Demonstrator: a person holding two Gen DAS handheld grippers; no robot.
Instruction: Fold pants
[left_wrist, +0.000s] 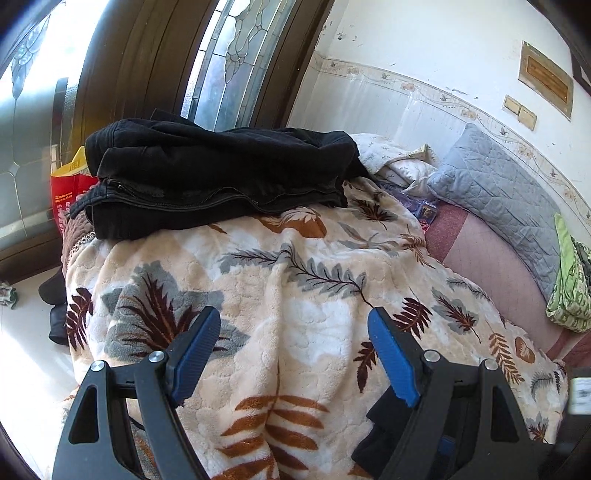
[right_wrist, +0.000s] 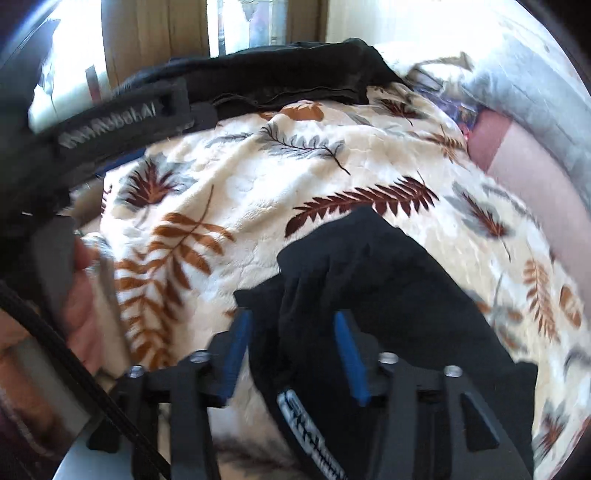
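A stack of folded black pants (left_wrist: 218, 173) lies at the far end of the leaf-print blanket (left_wrist: 280, 288); it also shows in the right wrist view (right_wrist: 280, 77). My left gripper (left_wrist: 293, 325) is open and empty above the blanket, well short of the stack. Another black garment (right_wrist: 369, 280) lies bunched on the blanket. My right gripper (right_wrist: 291, 325) is partly open, its blue pads (right_wrist: 351, 354) on either side of a fold of this garment. Its corner shows in the left wrist view (left_wrist: 384, 417). The left gripper's body (right_wrist: 110, 122) crosses the right wrist view's upper left.
A grey quilted pillow (left_wrist: 495, 195) and a green cloth (left_wrist: 570, 291) lie at the right on a pink sheet (left_wrist: 491, 266). A white floral quilt (left_wrist: 391, 158) is behind the stack. A red bag (left_wrist: 68, 192) stands at the bed's left edge. The wall and window are behind.
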